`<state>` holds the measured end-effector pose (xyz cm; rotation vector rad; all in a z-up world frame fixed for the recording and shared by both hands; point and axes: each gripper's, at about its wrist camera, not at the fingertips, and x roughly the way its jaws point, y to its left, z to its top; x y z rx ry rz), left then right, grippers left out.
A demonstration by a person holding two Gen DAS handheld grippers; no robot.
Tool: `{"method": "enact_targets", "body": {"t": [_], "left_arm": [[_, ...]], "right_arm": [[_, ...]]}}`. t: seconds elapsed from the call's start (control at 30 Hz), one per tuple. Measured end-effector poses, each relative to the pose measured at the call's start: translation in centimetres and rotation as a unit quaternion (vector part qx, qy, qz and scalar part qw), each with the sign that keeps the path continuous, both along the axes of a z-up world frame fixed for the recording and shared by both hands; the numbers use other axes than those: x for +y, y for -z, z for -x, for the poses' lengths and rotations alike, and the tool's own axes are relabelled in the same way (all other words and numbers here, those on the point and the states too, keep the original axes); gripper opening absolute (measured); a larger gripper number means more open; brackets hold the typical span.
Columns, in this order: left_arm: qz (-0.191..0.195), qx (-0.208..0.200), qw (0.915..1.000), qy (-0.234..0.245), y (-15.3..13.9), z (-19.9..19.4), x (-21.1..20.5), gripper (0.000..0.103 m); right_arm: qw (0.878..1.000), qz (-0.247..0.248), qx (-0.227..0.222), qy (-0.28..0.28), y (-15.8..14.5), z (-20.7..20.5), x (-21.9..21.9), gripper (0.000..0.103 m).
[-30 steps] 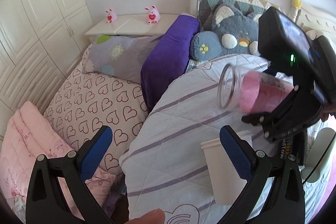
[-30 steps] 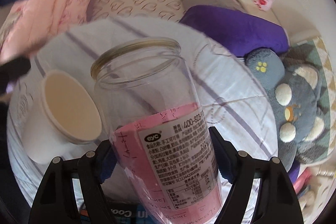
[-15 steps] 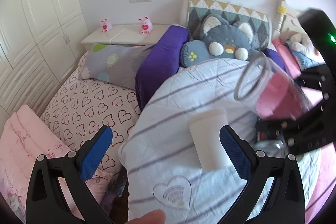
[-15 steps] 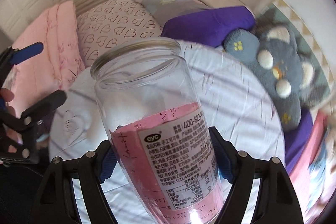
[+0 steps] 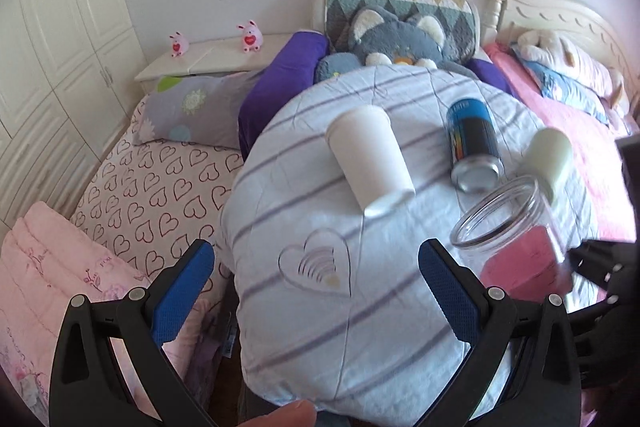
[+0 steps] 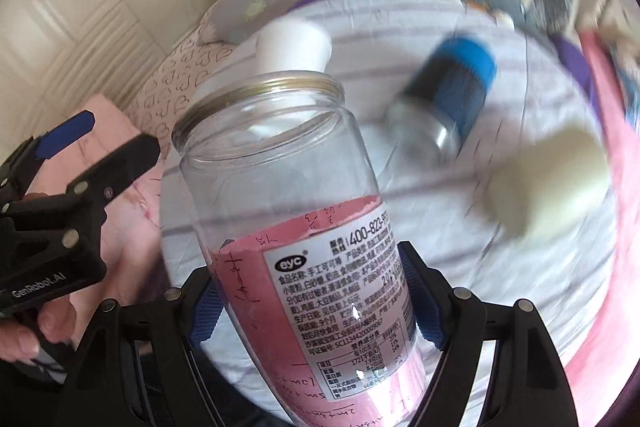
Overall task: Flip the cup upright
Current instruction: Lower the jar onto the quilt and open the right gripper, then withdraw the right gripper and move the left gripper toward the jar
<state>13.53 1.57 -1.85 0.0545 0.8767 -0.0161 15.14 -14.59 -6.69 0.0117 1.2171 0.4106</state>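
My right gripper [image 6: 316, 303] is shut on a clear plastic jar with a pink label [image 6: 288, 227], held tilted above the round table with its open mouth up and away; it shows at the right in the left wrist view [image 5: 516, 239]. My left gripper [image 5: 316, 279] is open and empty above the table's near edge; it shows at the left in the right wrist view [image 6: 72, 155]. A white paper cup [image 5: 368, 159] lies on its side mid-table, also in the right wrist view [image 6: 294, 45].
The table has a striped light-blue cloth [image 5: 320, 307]. A blue and black can [image 5: 474, 143] and a cream cup [image 5: 550, 155] lie on their sides at the right. Behind stand a bed with a heart-print sheet [image 5: 160, 179], pillows and a plush cat [image 5: 400, 35].
The right gripper has carried the jar from over the table's middle down to its right front. The left gripper has pulled back and risen, so the white cup and can now show.
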Motion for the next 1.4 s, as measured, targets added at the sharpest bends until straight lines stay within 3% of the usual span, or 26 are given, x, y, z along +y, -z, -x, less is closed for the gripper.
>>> {"method": "enact_targets", "body": {"t": [0.33,0.67,0.9,1.13,1.4], "left_arm": [[-0.003,0.008,1.0000,0.002,1.2,1.6,0.4,0.103],[-0.004,0.011,0.9999,0.002,1.1,2.2,-0.1,0.103],[-0.009,0.005,0.9999,0.002,0.2,3.1,-2.2,0.103],[-0.014,0.005,0.9999,-0.001,-0.5,4.3,-3.8,0.103],[-0.033,0.003,0.9994,0.004,-0.9,6.5,-4.9,0.103]], "right_arm": [[0.987,-0.054,0.003,0.150,3.5,0.8,-1.2,0.081],[0.983,-0.063,-0.035,0.167,1.6,2.0,-3.1,0.084],[0.975,-0.080,-0.089,0.185,-1.6,6.9,-5.7,0.084],[0.967,-0.069,-0.128,0.207,-3.4,10.5,-8.1,0.084],[0.961,-0.021,-0.162,0.222,-3.7,13.3,-8.1,0.084]]}}
